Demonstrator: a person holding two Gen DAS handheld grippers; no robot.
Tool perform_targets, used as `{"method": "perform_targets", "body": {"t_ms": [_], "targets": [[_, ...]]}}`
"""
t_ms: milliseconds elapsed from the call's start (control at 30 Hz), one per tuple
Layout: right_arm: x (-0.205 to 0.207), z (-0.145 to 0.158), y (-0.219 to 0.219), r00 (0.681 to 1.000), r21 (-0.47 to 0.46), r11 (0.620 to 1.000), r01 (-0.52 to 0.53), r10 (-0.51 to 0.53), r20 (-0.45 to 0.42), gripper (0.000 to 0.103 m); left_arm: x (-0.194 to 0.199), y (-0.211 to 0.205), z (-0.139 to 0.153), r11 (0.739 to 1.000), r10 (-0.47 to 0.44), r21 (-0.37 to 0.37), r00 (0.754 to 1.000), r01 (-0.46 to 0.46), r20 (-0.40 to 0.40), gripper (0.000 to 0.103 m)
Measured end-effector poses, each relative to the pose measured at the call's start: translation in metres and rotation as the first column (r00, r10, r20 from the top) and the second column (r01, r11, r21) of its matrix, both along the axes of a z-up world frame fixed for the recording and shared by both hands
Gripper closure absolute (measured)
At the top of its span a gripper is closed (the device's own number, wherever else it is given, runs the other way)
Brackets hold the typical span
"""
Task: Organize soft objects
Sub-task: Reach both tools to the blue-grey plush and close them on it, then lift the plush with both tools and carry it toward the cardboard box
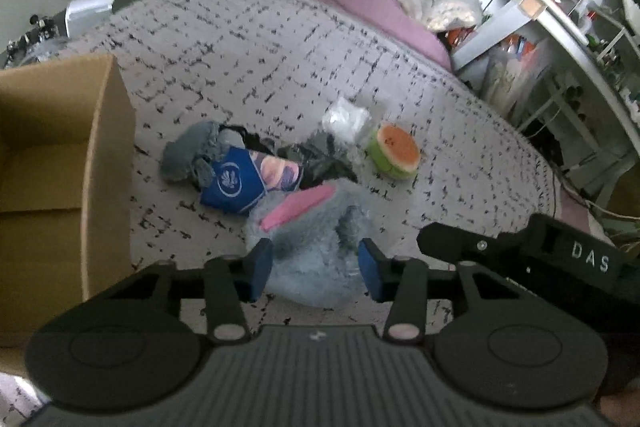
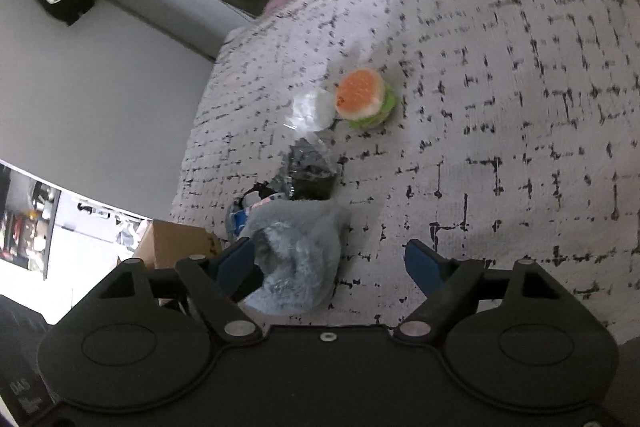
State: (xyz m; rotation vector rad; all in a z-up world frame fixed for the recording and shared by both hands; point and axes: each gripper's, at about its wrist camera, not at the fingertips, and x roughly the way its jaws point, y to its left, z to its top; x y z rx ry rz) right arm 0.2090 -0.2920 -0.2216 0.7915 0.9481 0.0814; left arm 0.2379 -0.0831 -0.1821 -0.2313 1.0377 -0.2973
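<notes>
A fluffy light-blue plush with a pink ear [image 1: 316, 231] lies on the patterned grey bed cover [image 1: 248, 39]. My left gripper [image 1: 315, 269] is open, its blue pads on either side of the plush. Behind it lie a blue packet [image 1: 232, 183], a grey plush [image 1: 188, 151], a dark bagged item [image 1: 320, 155], a clear bag [image 1: 346, 117] and a watermelon-slice plush [image 1: 396, 151]. In the right wrist view my right gripper [image 2: 332, 267] is open and empty; the blue plush [image 2: 296, 255] sits by its left finger, the watermelon plush [image 2: 364, 99] farther off.
An open cardboard box [image 1: 52, 163] stands on the bed to the left, also visible in the right wrist view [image 2: 172, 243]. A pink sheet [image 1: 380, 15] and cluttered bags lie at the bed's far end. Shelves [image 1: 560, 11] stand to the right.
</notes>
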Motion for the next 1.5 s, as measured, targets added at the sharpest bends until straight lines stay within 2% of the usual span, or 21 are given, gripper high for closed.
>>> {"method": "perform_targets", "body": {"t_ms": [167,200,300,500,567,633,667,700,733,933,1200,1500], "targets": [[0.009,-0.012,0.002,1.000,0.027,1.000,0.010,-0.009,-0.028,0.026,0.010,0.001,-0.012,1.000,0.011,0.028,1.000,-0.010,-0.020,0.067],[0.010,-0.013,0.002,0.999,0.031,0.999,0.008,-0.007,-0.031,0.026,0.013,0.002,-0.013,0.999,0.011,0.033,1.000,-0.011,-0.016,0.072],[0.015,-0.018,0.004,1.000,0.056,0.998,0.000,0.002,-0.029,0.026,0.019,0.007,-0.014,0.999,0.033,0.016,0.999,-0.032,-0.024,0.078],[0.028,-0.028,0.014,0.999,0.088,0.995,-0.042,0.045,-0.030,0.029,0.020,0.006,-0.015,0.999,0.031,0.033,0.999,-0.030,-0.024,0.078],[0.031,-0.032,0.017,0.998,0.096,0.995,-0.040,0.044,-0.035,0.035,0.019,0.006,-0.015,0.999,0.040,0.037,0.999,-0.039,-0.028,0.078],[0.034,-0.037,0.019,0.998,0.109,0.993,-0.038,0.044,-0.051,0.051,0.019,0.007,-0.016,0.998,0.052,0.029,0.998,-0.051,-0.034,0.078],[0.035,-0.041,0.019,0.997,0.124,0.992,-0.038,0.046,-0.058,0.055,0.019,0.008,-0.016,0.998,0.058,0.022,0.998,-0.057,-0.040,0.079],[0.035,-0.043,0.019,0.997,0.142,0.989,-0.037,0.045,-0.055,0.064,0.018,0.009,-0.016,0.998,0.060,0.014,0.997,-0.060,-0.044,0.079],[0.035,-0.043,0.019,0.998,0.154,0.987,-0.044,0.051,-0.041,0.067,0.017,0.009,-0.016,0.998,0.061,0.013,0.997,-0.060,-0.043,0.080],[0.025,-0.029,0.022,0.998,0.128,0.989,-0.069,0.070,0.001,0.074,0.008,0.009,-0.004,0.998,0.064,0.017,0.997,-0.063,-0.031,0.081],[0.004,0.001,0.024,0.995,0.074,0.994,-0.084,0.080,0.066,0.074,-0.015,0.004,0.022,0.998,0.048,0.026,0.999,-0.049,0.022,0.081],[-0.019,0.035,0.026,0.984,0.071,0.992,-0.108,0.096,0.151,0.074,-0.040,0.009,0.058,0.998,0.054,0.006,0.994,-0.055,0.095,0.081]]}}
